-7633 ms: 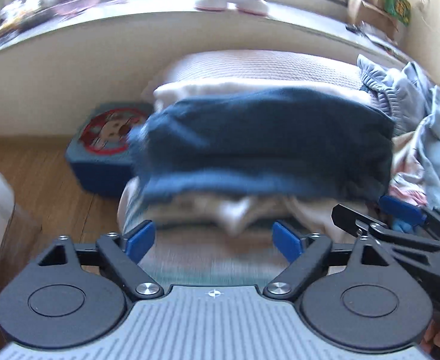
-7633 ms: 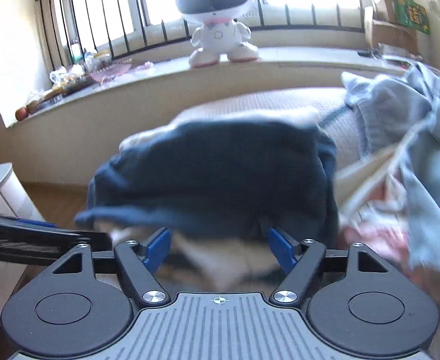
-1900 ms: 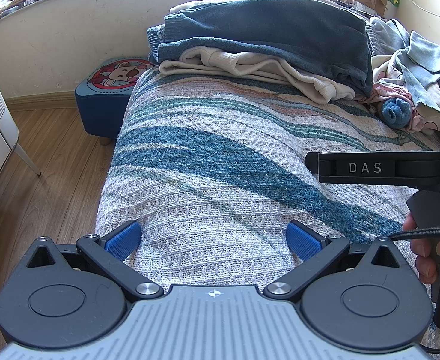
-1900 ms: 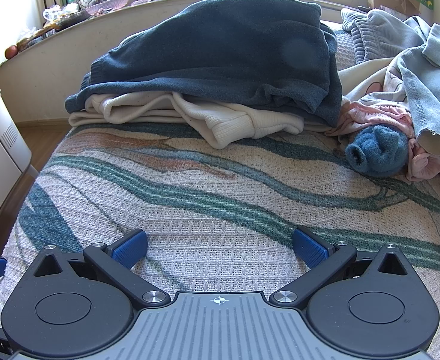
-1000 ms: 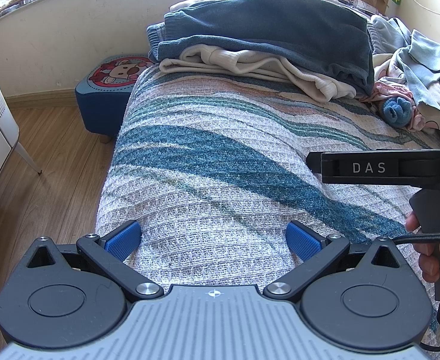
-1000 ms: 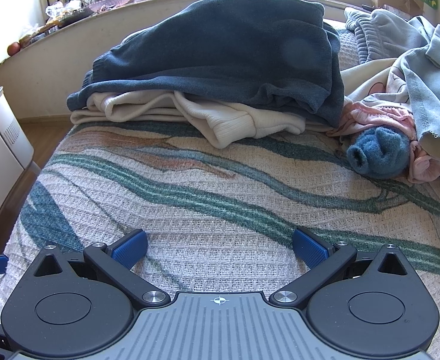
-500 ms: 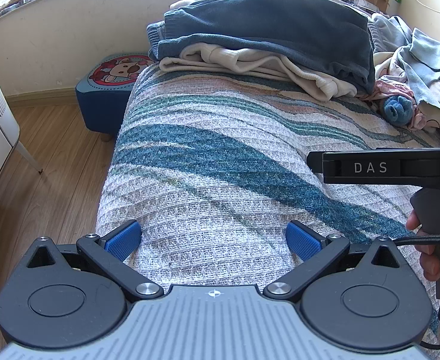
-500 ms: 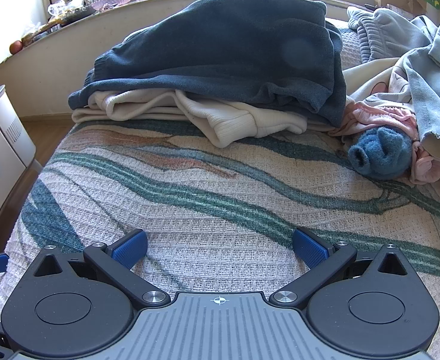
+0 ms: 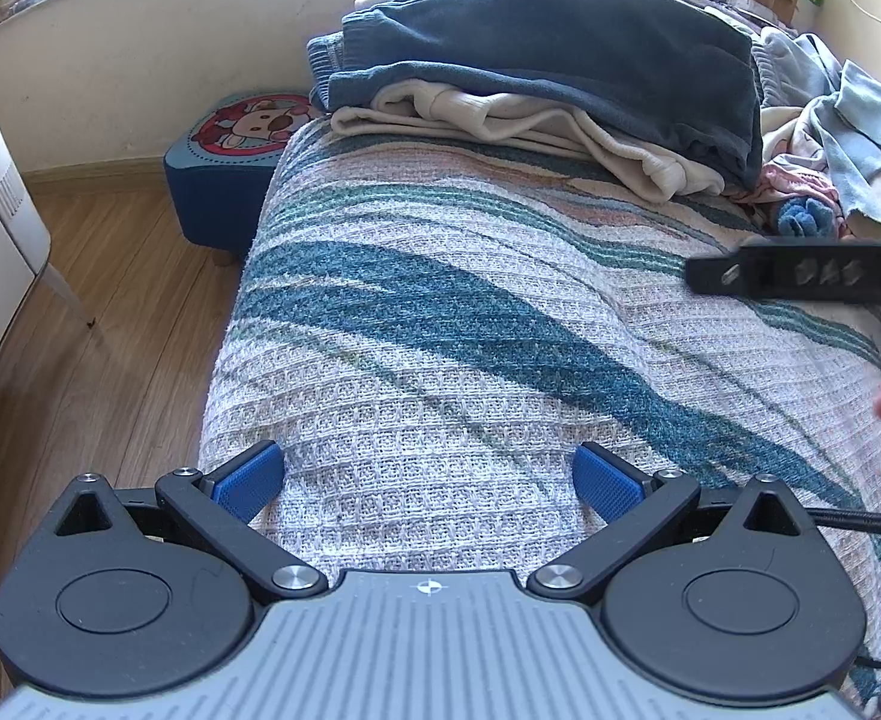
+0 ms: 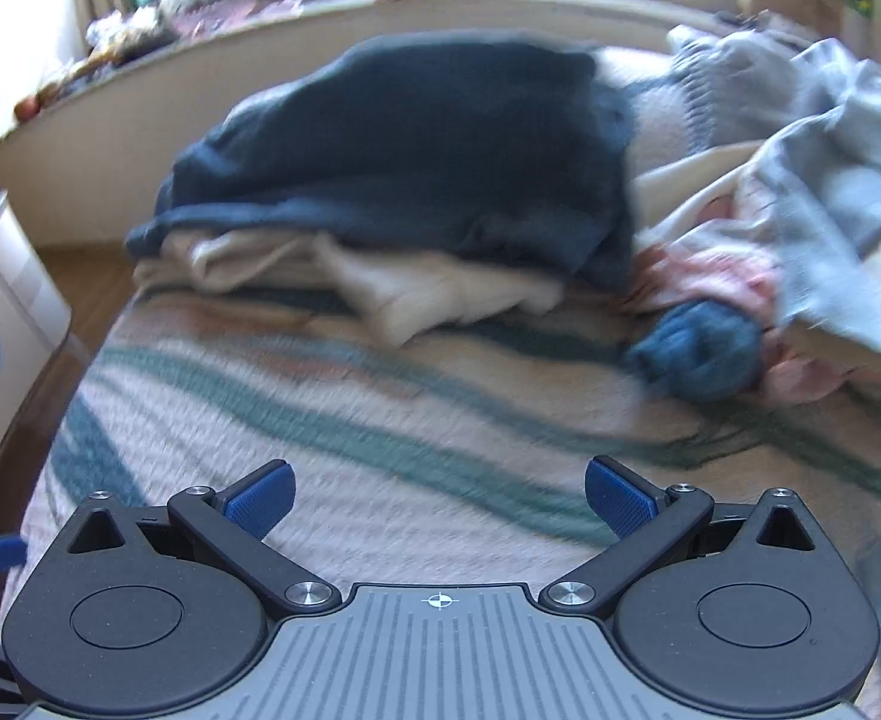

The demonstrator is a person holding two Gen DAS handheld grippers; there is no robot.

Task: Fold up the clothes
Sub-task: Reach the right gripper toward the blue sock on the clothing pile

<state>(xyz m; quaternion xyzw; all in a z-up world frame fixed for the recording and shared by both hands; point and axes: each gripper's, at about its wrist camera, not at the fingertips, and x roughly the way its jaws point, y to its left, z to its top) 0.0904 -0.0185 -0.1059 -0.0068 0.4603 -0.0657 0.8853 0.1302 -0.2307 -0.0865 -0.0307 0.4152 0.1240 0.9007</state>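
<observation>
With both sets of jaws spread wide and holding nothing, my next step, as I judge it, is to fetch another garment from the loose heap (image 10: pixel 812 192) at the right of the bed (image 9: pixel 440 360). My left gripper (image 9: pixel 428 480) hovers over the bare blanket near the foot; my right gripper (image 10: pixel 437 495) hangs over the middle, its view smeared, so fine detail there is hard to read. The folded stack sits at the far end: a blue top (image 9: pixel 560 54) lying on cream clothes (image 9: pixel 548 120). Just beside it, to the right, are a blue sock ball (image 10: pixel 698 354), something pink (image 10: pixel 716 282) and pale blue garments (image 9: pixel 872 114).

To do this well, I should take one piece only, pinching an edge or corner that lies on top, not a bunched middle. Lifting it clear before dragging would keep the sock ball and the pink cloth from trailing along. I should lay it flat on the open blanket, well apart from the stack, so both grippers can find matching corners.
</observation>
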